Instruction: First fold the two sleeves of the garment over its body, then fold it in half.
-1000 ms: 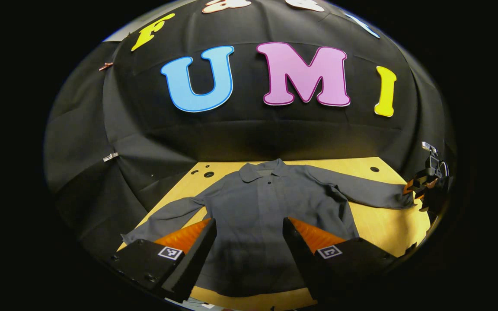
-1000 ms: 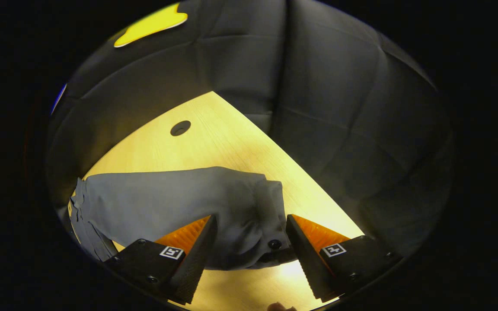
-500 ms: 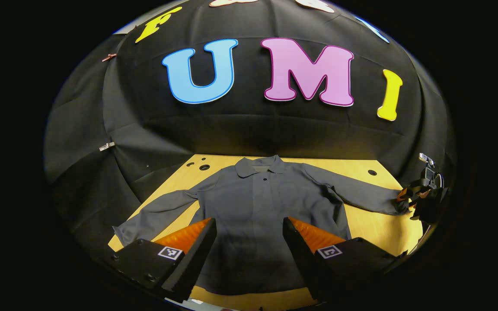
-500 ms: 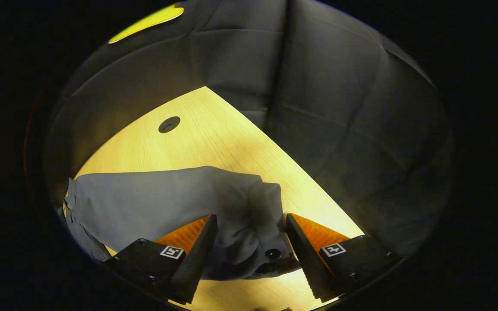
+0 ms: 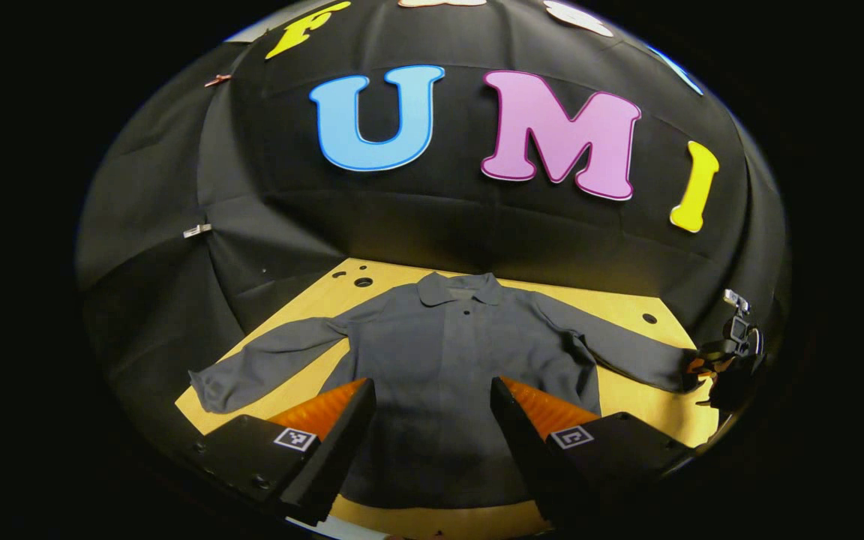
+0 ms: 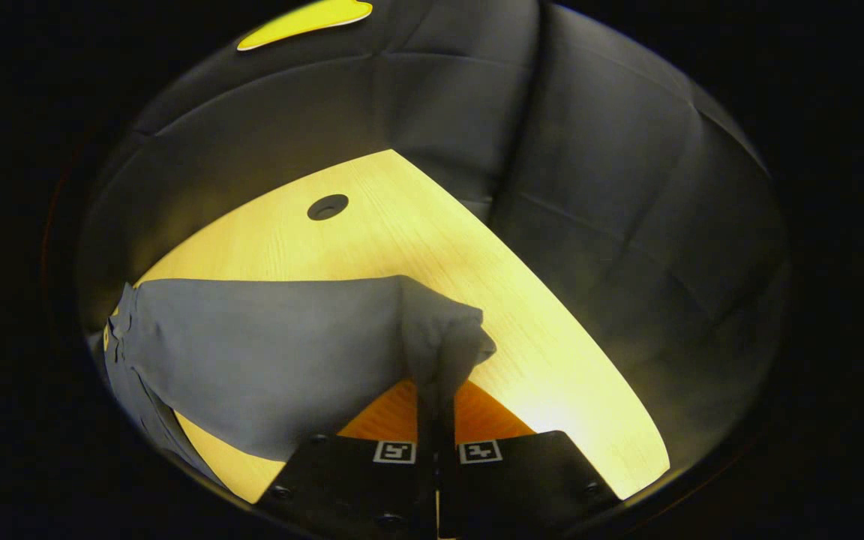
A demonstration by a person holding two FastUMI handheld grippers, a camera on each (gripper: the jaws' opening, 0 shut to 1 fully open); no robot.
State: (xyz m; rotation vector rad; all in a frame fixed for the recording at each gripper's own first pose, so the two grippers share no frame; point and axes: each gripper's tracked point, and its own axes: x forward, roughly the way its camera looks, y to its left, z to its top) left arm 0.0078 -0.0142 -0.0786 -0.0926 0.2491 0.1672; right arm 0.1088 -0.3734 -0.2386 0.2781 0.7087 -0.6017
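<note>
Now my right gripper point(image 6: 434, 397) has its two fingers closed together on the cuff point(image 6: 443, 341) of the garment's right sleeve point(image 6: 274, 352), the cloth bunched and pinched between them, just off the desk point(image 6: 402, 225) near its right edge. From the left gripper view I see the same gripper point(image 5: 706, 367) far off at the desk's right side, right at the end of that sleeve point(image 5: 627, 349). My left gripper point(image 5: 432, 405) hangs with its fingers spread wide apart, holding nothing, above the near edge of the desk point(image 5: 649, 397) and over the lower body of the garment point(image 5: 454, 375). No container stands on the desk. The garment is a dark grey collared jacket lying flat, front up, with its collar point(image 5: 460, 287) toward the far edge and its hem toward the near edge. A dark button point(image 5: 469, 308) sits just below the collar on the centre placket. Its left sleeve point(image 5: 267, 364) stretches out toward the desk's left edge, its end near the near-left corner, lying unfolded. The right sleeve reaches out toward the right edge, also unfolded over the body. A few round holes point(image 5: 362, 282) show in the desk near its far-left corner, and one point(image 6: 328, 207) near the far-right corner.
</note>
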